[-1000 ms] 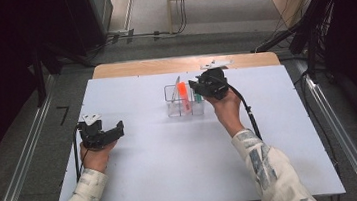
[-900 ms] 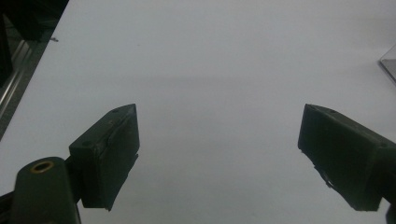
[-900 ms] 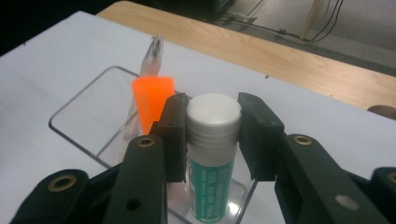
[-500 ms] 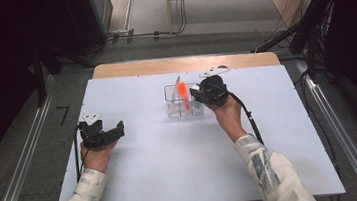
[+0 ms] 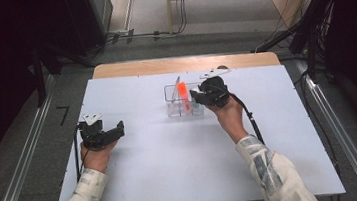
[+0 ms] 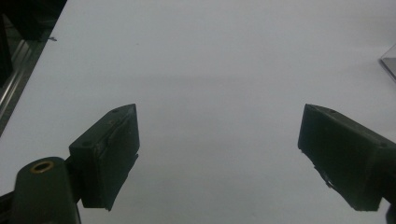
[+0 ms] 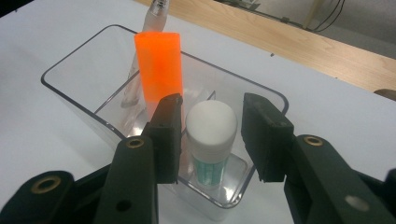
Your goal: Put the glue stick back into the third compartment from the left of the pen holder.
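Right gripper [image 7: 210, 135] fingers just spread, astride white-capped tube [image 7: 211, 125], left gripper [image 6: 219, 154] released over bare table [image 6: 210, 60].

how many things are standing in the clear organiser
3: a tall orange block at the back, a clear pen leaning behind it, and a white-capped tube in front.

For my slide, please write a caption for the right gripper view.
Right gripper, jaws just opening, straddles a white-capped tube standing in a clear organizer beside an orange block.
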The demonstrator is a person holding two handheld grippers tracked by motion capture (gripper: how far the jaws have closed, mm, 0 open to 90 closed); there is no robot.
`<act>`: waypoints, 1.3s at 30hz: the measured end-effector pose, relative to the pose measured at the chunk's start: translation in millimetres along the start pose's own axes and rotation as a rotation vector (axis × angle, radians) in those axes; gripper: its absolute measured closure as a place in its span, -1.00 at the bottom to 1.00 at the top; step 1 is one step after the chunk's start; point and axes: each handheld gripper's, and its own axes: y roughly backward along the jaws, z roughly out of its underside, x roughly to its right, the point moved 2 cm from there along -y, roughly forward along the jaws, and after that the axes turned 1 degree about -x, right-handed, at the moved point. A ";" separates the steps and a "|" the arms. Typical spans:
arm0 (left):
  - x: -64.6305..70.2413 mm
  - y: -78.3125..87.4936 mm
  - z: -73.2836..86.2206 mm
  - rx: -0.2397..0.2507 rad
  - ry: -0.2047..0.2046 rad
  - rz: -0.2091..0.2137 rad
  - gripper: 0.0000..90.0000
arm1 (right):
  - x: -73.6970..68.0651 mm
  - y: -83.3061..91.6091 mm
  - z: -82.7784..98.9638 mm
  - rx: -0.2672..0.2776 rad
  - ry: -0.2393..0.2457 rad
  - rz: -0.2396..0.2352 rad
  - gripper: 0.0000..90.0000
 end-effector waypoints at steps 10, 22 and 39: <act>-0.3 0.1 0.0 0.003 0.003 -0.004 -0.71 | 3.9 13.6 6.3 0.017 0.008 0.015 -0.24; -0.6 0.5 -0.2 0.005 0.003 -0.008 -0.71 | 7.9 25.4 16.9 0.009 0.025 0.013 -0.67; -0.6 1.0 -0.3 0.004 -0.001 -0.012 -0.71 | 14.2 31.9 51.3 -0.009 0.012 0.032 -0.72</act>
